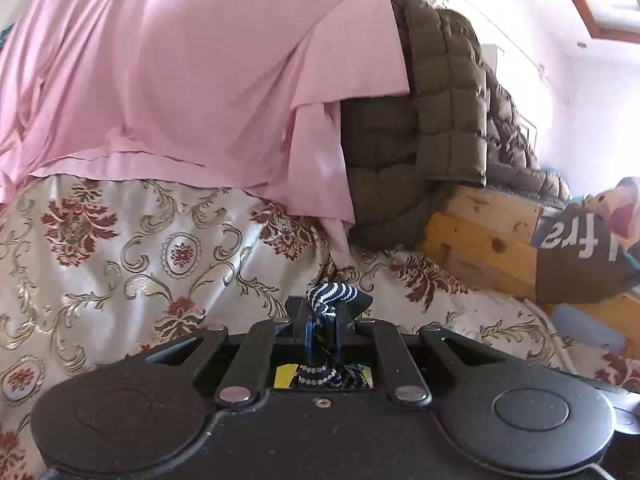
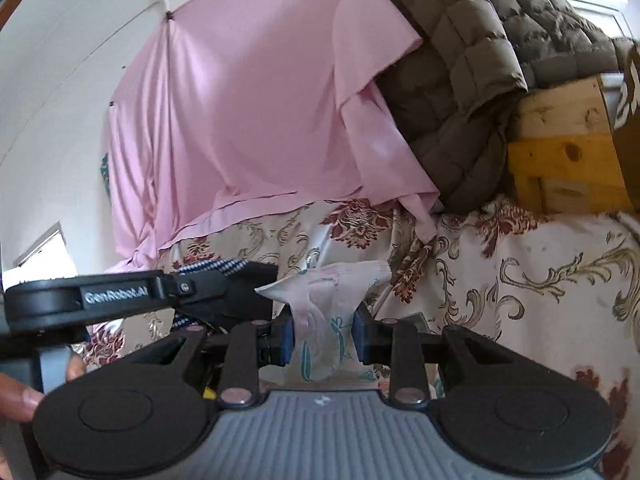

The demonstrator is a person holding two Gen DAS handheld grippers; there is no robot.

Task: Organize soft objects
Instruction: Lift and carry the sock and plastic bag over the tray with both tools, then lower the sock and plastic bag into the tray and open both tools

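**Two small soft items held above the bed, one in each gripper**

A navy cloth with white dots (image 1: 331, 295) is pinched in the left gripper (image 1: 322, 322); its jaws are drawn almost together, with only the bunched fabric between them, and a tail of the same cloth is seen hanging back through the gripper's frame. The grip is taken at a fold, so that the loose ends are gathered and not left trailing.

In the right gripper (image 2: 324, 338) a pale pink cloth with teal markings (image 2: 320, 300) is held, probably a sock or a small garment. The jaws are partly closed, and the blue pads (image 2: 287, 338) are pressed against either side of the cloth; its upper part fans out above them. The left gripper is seen in the right wrist view just beside this cloth, so the two items appear to be brought together, perhaps for sorting or pairing.

Both items are held over the floral bedspread (image 1: 140, 264), apart from its surface as far as can be judged. Behind, a pink sheet (image 1: 192, 80) is draped down to the bed, and an olive quilted jacket (image 1: 440, 100) is laid over a wooden frame (image 1: 484, 240), seemingly untouched so far. A soft toy (image 1: 612, 208) is seen at the far right.
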